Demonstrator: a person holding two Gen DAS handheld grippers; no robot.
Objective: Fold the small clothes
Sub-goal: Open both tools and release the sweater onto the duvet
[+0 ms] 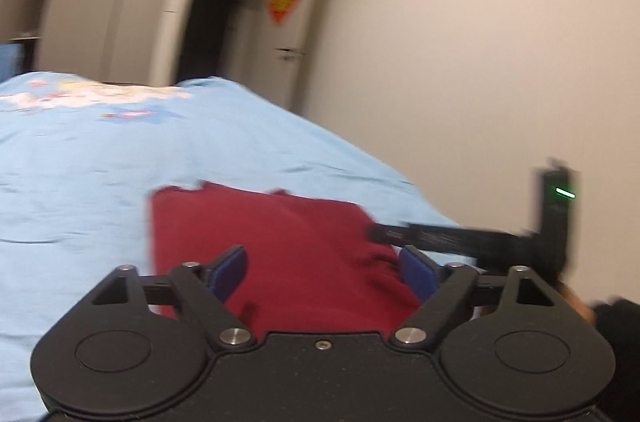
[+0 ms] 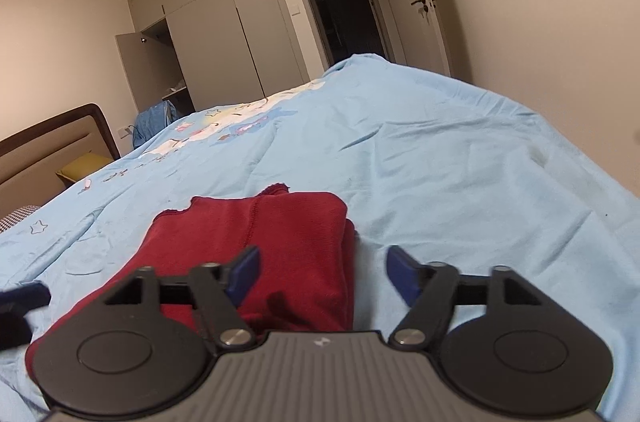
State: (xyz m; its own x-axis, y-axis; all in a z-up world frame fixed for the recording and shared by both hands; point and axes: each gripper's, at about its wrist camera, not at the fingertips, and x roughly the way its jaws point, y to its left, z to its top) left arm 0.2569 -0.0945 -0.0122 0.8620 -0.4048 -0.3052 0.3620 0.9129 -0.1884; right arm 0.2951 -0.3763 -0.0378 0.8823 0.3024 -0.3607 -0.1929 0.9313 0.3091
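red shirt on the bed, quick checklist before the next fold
1. Left gripper open with nothing in it: ok.
2. Right gripper open with nothing in it: ok.
3. Red shirt already folded into a compact stack on the blue bedsheet: ok.
4. Shirt's right edge stacked evenly: not ok, a lower layer sticks out past the top one.
5. Far edge tidy: not ok, a bit of cloth pokes up there.
6. Left wrist view sharp enough to aim: not ok, it is blurred.
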